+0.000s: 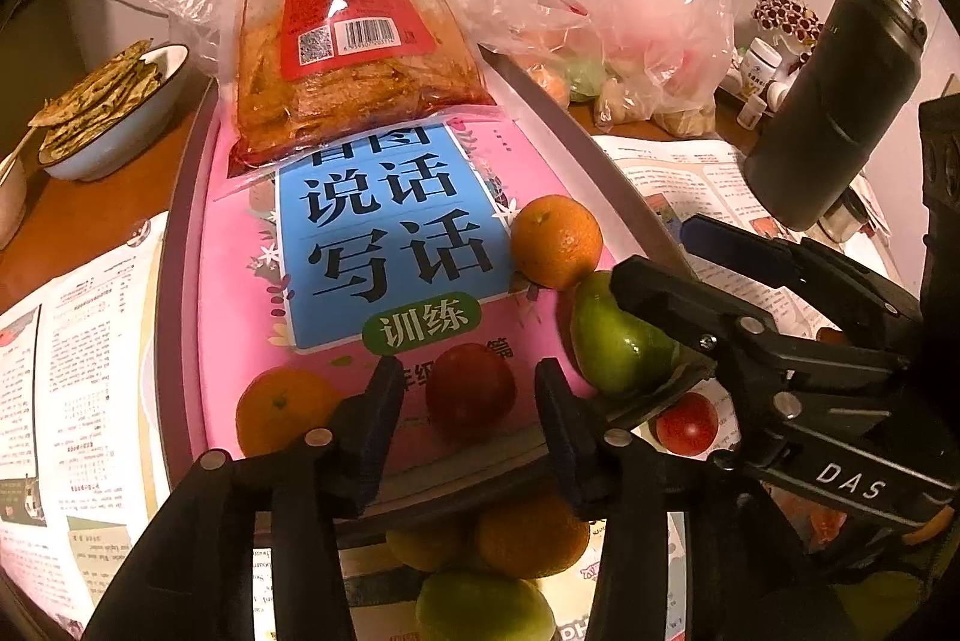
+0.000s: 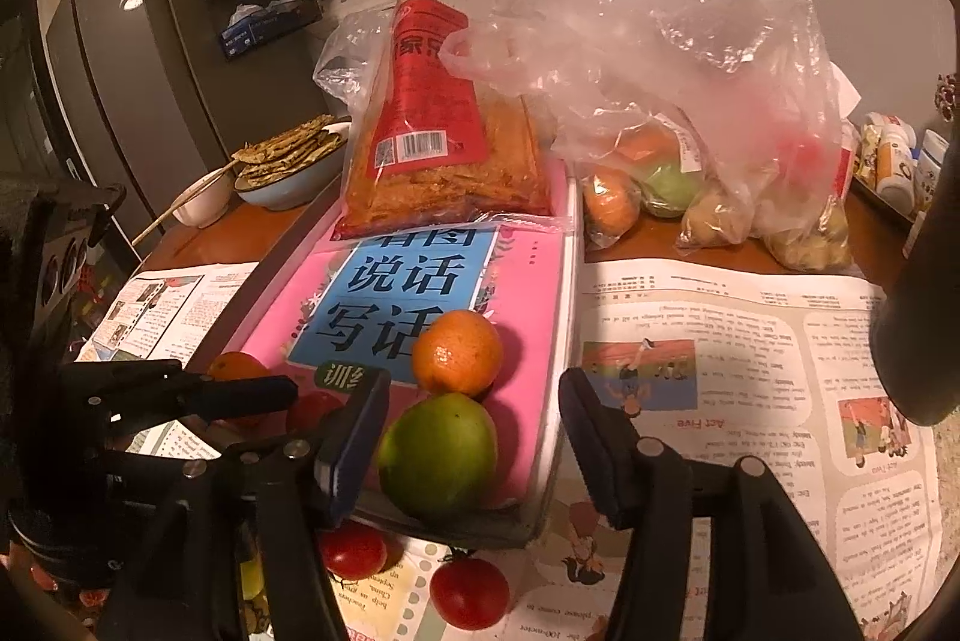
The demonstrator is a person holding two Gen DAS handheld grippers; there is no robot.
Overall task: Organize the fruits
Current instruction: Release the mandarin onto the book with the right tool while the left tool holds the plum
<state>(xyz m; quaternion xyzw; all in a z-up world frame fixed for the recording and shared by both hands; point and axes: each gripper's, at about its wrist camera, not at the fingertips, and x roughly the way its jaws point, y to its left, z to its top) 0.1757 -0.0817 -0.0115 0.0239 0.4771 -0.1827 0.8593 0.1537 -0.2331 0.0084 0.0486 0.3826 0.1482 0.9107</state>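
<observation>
left gripper [image 1: 468,401]: we're holding fingers apart, red tomato [image 1: 471,389] sitting loose between them
right gripper [image 2: 474,437]: fingers released around green fruit [image 2: 438,452]

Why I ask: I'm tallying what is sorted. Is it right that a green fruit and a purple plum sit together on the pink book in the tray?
Not quite: beside the green fruit sits an orange, not a purple plum. Both rest on the pink book in the tray, as the right wrist view shows.
</observation>
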